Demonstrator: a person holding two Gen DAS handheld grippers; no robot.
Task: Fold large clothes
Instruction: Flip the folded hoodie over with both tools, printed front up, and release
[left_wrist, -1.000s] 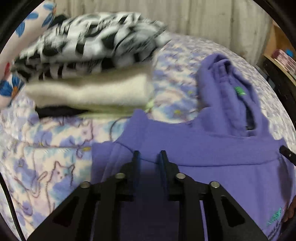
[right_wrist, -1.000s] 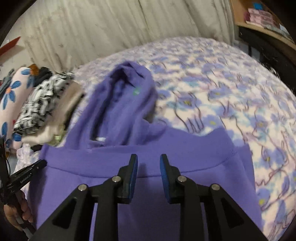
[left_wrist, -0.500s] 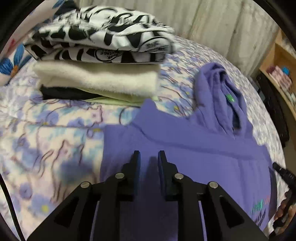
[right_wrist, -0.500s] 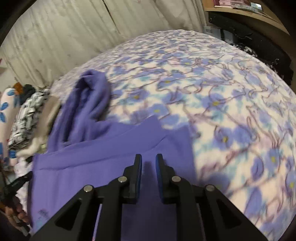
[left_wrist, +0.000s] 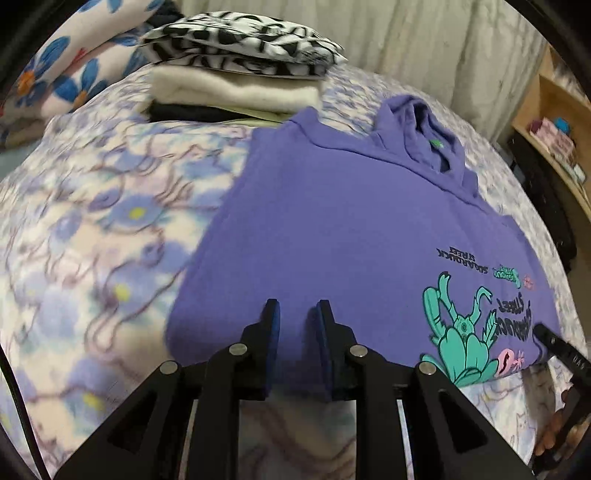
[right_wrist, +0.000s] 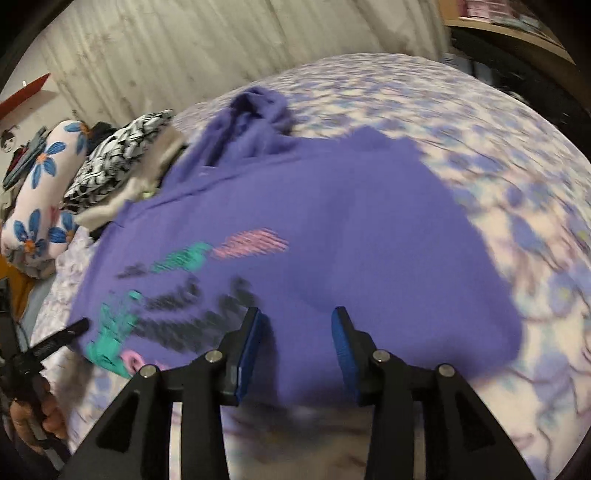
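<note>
A purple hoodie (left_wrist: 351, 229) lies folded flat on the bed, its hood at the far end and a teal and pink print near the front edge. It also shows in the right wrist view (right_wrist: 314, 229), blurred. My left gripper (left_wrist: 297, 317) hovers over the hoodie's near edge with its jaws slightly apart and nothing between them. My right gripper (right_wrist: 297, 325) is open and empty over the hoodie's near edge. Each gripper's tip shows at the side of the other's view.
A stack of folded clothes (left_wrist: 236, 85) sits on the floral bedspread (left_wrist: 92, 229) beyond the hoodie's left corner. A floral pillow (right_wrist: 40, 192) lies behind it. A wooden shelf (left_wrist: 554, 129) stands at the right. A curtain hangs behind the bed.
Both grippers have pulled back toward the hoodie's near edge, so the printed part now shows. The right gripper's jaws have opened wide and the left's have parted a little.
</note>
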